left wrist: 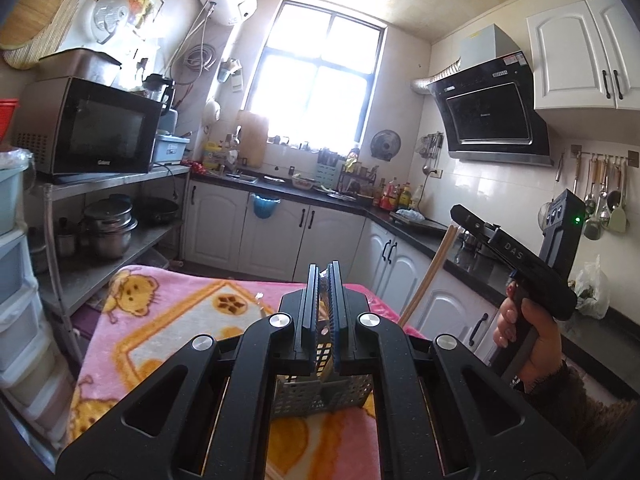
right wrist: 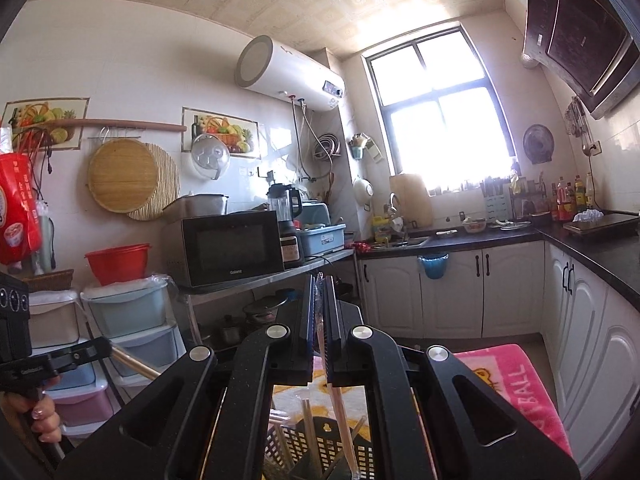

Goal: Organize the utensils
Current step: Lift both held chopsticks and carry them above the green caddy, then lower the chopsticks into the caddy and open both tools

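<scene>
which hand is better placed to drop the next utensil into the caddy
Right. The right gripper is shut on wrapped chopsticks hanging directly over the perforated caddy. The left gripper is clamped on that caddy's edge, steadying it.

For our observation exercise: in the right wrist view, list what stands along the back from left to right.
Red bag → round bamboo board → microwave → blender → blue dish rack → window → range hood.

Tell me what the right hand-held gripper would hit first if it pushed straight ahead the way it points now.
The right hand-held gripper, shut on a thin wrapped chopstick pair, points at the steel shelf rack carrying the black microwave. Its edge probably comes first; depth is unclear.
</scene>
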Demonstrator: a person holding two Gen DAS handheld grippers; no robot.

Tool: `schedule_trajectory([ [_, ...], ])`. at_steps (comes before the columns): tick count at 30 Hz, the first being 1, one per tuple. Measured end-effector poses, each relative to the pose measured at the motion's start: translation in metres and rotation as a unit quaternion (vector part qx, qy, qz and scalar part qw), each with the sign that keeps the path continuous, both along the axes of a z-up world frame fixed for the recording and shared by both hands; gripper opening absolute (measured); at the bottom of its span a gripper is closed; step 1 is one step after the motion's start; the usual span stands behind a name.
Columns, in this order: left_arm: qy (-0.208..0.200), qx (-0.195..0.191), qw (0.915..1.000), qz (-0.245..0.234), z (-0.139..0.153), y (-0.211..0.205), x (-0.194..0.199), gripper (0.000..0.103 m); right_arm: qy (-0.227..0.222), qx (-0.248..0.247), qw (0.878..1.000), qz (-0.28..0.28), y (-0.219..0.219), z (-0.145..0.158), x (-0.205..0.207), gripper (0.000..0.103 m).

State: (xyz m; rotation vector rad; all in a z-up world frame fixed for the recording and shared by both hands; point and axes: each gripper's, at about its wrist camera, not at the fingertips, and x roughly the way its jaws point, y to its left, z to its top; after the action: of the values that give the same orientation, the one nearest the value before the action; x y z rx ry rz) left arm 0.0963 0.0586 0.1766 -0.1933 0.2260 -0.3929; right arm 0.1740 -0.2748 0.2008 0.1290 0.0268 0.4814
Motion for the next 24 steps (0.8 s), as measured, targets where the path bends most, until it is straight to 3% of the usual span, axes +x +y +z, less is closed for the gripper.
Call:
schedule_trajectory([
  [24,0.083,0.034,0.9959,0.010,-0.038,-0.006,0.033,0.002,0.047,-0.023,0.999,-0.013,0.022,-0.049,0.040,0.004],
])
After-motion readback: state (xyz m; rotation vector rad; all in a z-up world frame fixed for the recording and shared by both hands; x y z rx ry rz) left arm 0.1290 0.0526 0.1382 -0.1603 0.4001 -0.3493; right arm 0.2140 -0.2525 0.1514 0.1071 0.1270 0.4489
